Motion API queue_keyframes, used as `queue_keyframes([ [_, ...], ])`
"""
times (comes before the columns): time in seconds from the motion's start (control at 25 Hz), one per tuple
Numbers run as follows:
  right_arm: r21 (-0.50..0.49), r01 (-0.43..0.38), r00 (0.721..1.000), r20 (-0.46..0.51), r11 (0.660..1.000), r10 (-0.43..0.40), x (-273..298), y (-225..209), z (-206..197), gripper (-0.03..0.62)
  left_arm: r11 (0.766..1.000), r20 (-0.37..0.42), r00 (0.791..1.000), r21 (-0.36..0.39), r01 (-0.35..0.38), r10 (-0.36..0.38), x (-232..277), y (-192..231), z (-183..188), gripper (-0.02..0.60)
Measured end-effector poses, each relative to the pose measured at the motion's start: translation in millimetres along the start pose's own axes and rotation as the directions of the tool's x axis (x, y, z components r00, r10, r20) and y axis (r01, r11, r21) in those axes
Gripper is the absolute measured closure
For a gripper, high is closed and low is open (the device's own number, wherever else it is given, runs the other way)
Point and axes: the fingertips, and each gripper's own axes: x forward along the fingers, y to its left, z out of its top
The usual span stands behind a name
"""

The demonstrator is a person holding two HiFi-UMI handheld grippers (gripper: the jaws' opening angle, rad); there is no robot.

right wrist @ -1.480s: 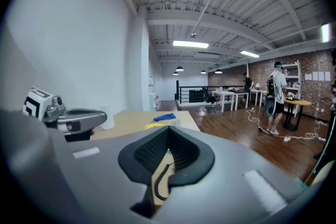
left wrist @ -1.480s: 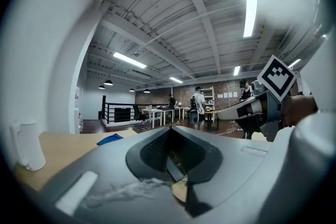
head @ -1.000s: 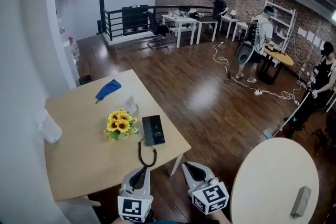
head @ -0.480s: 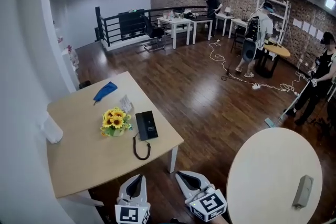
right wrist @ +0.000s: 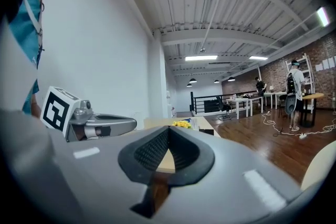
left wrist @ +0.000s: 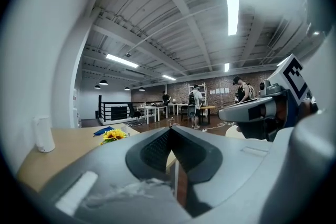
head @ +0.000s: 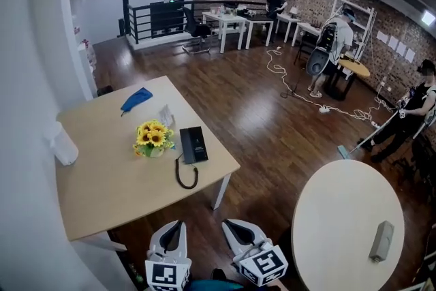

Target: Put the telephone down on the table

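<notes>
In the head view, the black telephone (head: 193,145) is lying left of centre on the square table (head: 95,180). The left gripper (head: 174,231) and right gripper (head: 236,231), at the bottom, are sitting farther from the table's edge than a second ago. In the left gripper view, the jaws are pressing together, empty. In the right gripper view, the jaws are likewise meeting on nothing.

From my feed I see a sunflower bunch (head: 151,137), a blue cloth (head: 137,99) beyond it, and a white roll (head: 63,148), maybe paper towel, near the wall (head: 27,78).
</notes>
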Motion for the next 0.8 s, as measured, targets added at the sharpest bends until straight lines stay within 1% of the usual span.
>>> queue_keyframes([
  [0.16,-0.004,0.005,1.000,0.011,1.000,-0.005,5,11,-2,0.600,1.000,-0.003,1.000,0.017,0.002,-0.002,-11,12,-9,0.571],
  [0.32,0.000,0.001,1.000,-0.024,1.000,-0.001,4,23,-18,0.600,1.000,-0.023,1.000,0.001,-0.011,0.011,-22,20,-22,0.571],
  [0.52,0.034,0.017,0.997,-0.074,0.999,-0.015,5,35,-34,0.602,1.000,-0.039,0.999,-0.003,0.003,-0.003,-25,16,-24,0.571],
  [0.64,0.050,0.037,0.995,-0.090,0.998,-0.032,9,35,-40,0.602,1.000,-0.044,0.999,-0.003,0.005,-0.005,-24,15,-26,0.571],
  [0.8,0.046,0.073,0.994,-0.085,0.996,-0.069,8,30,-38,0.603,1.000,-0.057,0.998,-0.003,-0.004,0.004,-23,16,-33,0.571],
])
